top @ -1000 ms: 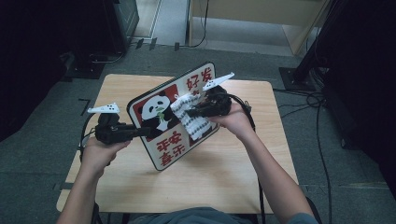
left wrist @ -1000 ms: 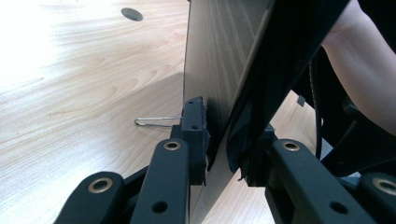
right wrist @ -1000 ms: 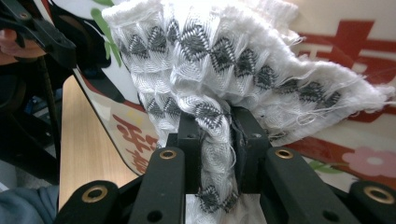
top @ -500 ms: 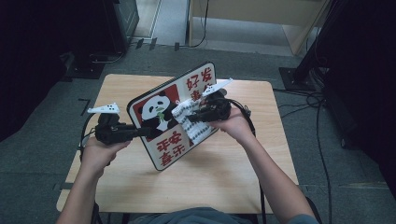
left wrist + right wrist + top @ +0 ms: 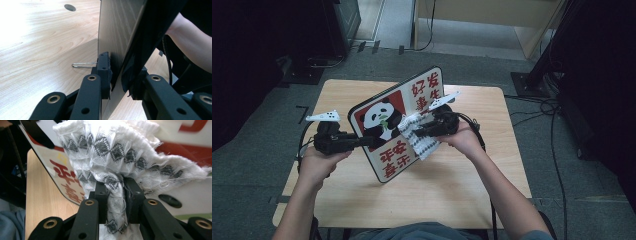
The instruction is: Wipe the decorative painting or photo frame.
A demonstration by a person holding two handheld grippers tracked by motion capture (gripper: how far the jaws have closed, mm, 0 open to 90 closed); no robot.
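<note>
Fingers of your right gripper pinched the patterned cloth, which had slid a little down the panda sign since a second earlier, so the wipe was advancing. Your left gripper's fingers clamped the sign's edge, tilted above the table.

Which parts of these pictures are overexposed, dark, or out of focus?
Left gripper view: glare whitens the table at upper left, and the board looks blurred up close. Right gripper view: the cloth burns out at the top. High view: the room's edges are very dark.
</note>
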